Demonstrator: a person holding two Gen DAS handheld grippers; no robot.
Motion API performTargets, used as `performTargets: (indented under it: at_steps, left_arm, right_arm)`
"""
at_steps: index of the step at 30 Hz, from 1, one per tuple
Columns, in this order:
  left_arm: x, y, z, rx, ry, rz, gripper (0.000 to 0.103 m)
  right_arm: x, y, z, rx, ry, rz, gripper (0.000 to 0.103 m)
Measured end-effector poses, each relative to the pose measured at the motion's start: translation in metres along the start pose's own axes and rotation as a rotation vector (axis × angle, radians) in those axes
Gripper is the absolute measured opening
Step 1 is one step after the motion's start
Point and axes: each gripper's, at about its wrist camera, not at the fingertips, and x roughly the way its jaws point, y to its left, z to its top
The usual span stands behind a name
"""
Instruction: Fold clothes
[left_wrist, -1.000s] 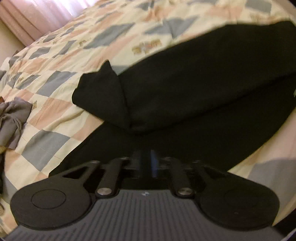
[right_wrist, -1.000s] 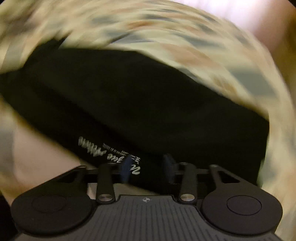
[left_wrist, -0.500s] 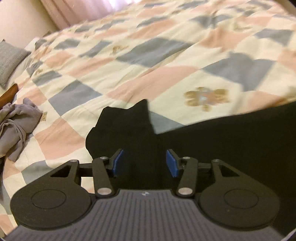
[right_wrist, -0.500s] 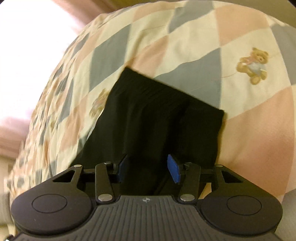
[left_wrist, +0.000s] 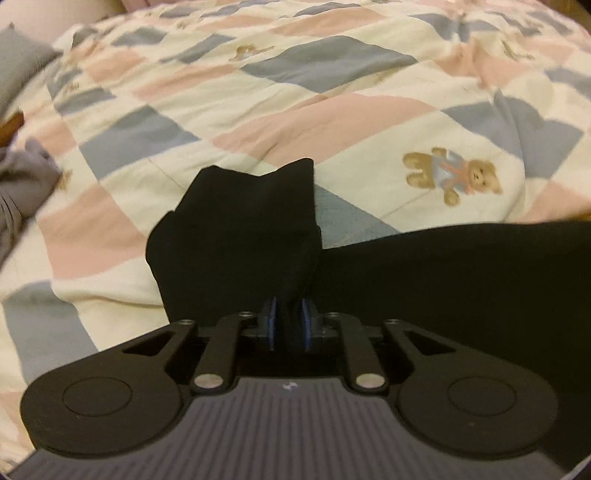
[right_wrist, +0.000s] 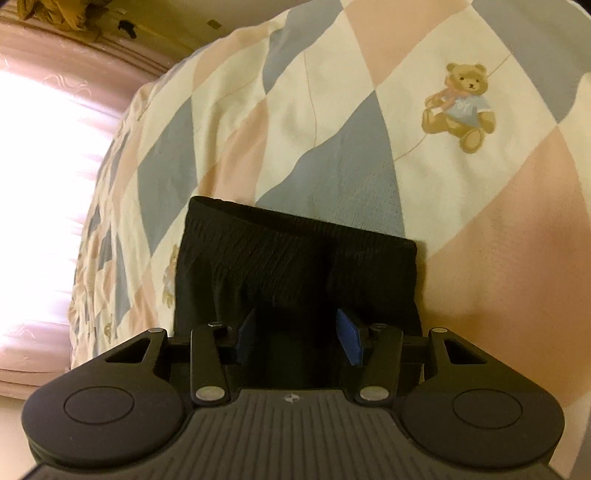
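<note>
The black garment (left_wrist: 424, 280) lies on a bed covered by a quilt (left_wrist: 258, 110) patterned in cream, pink and grey-blue diamonds with printed teddy bears (left_wrist: 452, 175). In the left wrist view, the left gripper (left_wrist: 287, 325) is clamped on a bunched portion of the garment: the two blue pads (left_wrist: 272, 325) stand close together with a narrow fold of black fabric pinched between them. Ahead of the pads, the gripped portion rises into a peaked flap (left_wrist: 243, 229) above the quilt, while the remainder of the garment extends to the right as a broad dark mass resting on the bed. A crumpled grey cloth (left_wrist: 18, 192) lies at the left edge of this view, well apart from the garment, and a grey pillow (left_wrist: 18, 62) sits in the upper left corner. In the right wrist view, the right gripper (right_wrist: 297, 338) is spread wide, its blue pads (right_wrist: 349, 339) set well apart with black fabric lying between and below them. Whether the pads touch the fabric cannot be determined. Ahead of this gripper, a ribbed band (right_wrist: 299, 254) of the garment lies flat on the quilt, its far edge straight. A brightly lit pink curtain (right_wrist: 44, 184) fills the left side of this view.
</note>
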Motion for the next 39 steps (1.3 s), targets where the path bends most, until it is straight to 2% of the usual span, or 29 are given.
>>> performTargets:
  at_steps: [1, 2, 5, 8, 11, 13, 16, 17, 18, 21, 22, 23, 25, 27, 28, 29, 30, 33, 36, 39]
  left_arm:
    - [-0.001, 0.003, 0.0, -0.016, -0.003, -0.014, 0.006]
    - [-0.004, 0.008, 0.0, -0.04, -0.015, -0.03, 0.003]
    - [-0.031, 0.038, -0.005, -0.17, -0.083, -0.074, 0.002]
    - [-0.083, 0.088, -0.027, -0.368, -0.166, -0.075, 0.002]
    - [-0.133, 0.141, -0.073, -0.584, -0.218, -0.057, 0.002]
    - [-0.146, 0.163, -0.112, -0.717, -0.183, -0.057, 0.002]
    - [-0.126, 0.172, -0.164, -0.853, -0.062, -0.053, 0.005]
    - [-0.112, 0.173, -0.179, -0.913, -0.02, -0.079, 0.005]
    - [-0.098, 0.175, -0.193, -0.99, 0.016, -0.108, 0.004]
    - [-0.075, 0.183, -0.218, -1.153, -0.016, -0.182, 0.007]
    - [-0.073, 0.187, -0.221, -1.193, -0.042, -0.201, 0.013]
    - [-0.072, 0.19, -0.222, -1.219, -0.062, -0.212, 0.017]
    - [-0.071, 0.196, -0.217, -1.21, -0.077, -0.181, 0.017]
    - [-0.068, 0.198, -0.209, -1.181, -0.062, -0.167, 0.017]
    - [-0.067, 0.2, -0.205, -1.167, -0.055, -0.161, 0.017]
    - [-0.066, 0.2, -0.201, -1.15, -0.048, -0.152, 0.012]
    - [-0.067, 0.199, -0.198, -1.114, -0.047, -0.136, 0.004]
    - [-0.086, 0.196, -0.189, -0.968, -0.097, -0.093, 0.003]
    - [-0.119, 0.199, -0.182, -0.908, -0.177, -0.086, 0.004]
    - [-0.145, 0.201, -0.183, -0.835, -0.207, -0.058, 0.004]
  right_arm:
    - [0.002, 0.001, 0.001, -0.019, 0.004, -0.016, 0.019]
    - [0.004, 0.002, 0.002, -0.039, 0.006, -0.026, 0.002]
    - [-0.015, 0.01, 0.003, -0.095, -0.03, -0.007, 0.001]
    - [-0.04, 0.023, 0.008, -0.144, -0.048, 0.017, 0.0]
    - [-0.061, 0.035, 0.012, -0.194, -0.038, 0.023, 0.0]
    - [-0.064, 0.039, 0.014, -0.21, -0.038, 0.008, 0.0]
    - [-0.052, 0.033, 0.015, -0.207, -0.005, -0.049, 0.003]
    - [-0.045, 0.028, 0.014, -0.184, 0.018, -0.066, 0.011]
    - [-0.039, 0.021, 0.012, -0.154, 0.049, -0.066, 0.013]
    - [-0.03, 0.01, 0.005, -0.114, 0.091, -0.055, 0.023]
    - [-0.029, 0.008, 0.002, -0.107, 0.098, -0.051, 0.028]
    - [-0.027, 0.005, 0.0, -0.1, 0.105, -0.046, 0.029]
    - [-0.024, 0.0, -0.005, -0.087, 0.119, -0.038, 0.028]
    - [-0.021, 0.0, -0.007, -0.088, 0.128, -0.035, 0.023]
    - [-0.019, -0.001, -0.007, -0.088, 0.132, -0.031, 0.014]
    - [-0.018, 0.0, -0.007, -0.092, 0.134, -0.028, 0.003]
    - [-0.019, 0.003, -0.007, -0.112, 0.128, -0.031, 0.003]
    - [-0.031, 0.016, -0.003, -0.18, 0.111, -0.02, 0.002]
    - [-0.05, 0.028, 0.004, -0.224, 0.102, 0.012, 0.002]
    - [-0.068, 0.032, 0.009, -0.253, 0.099, 0.025, 0.001]
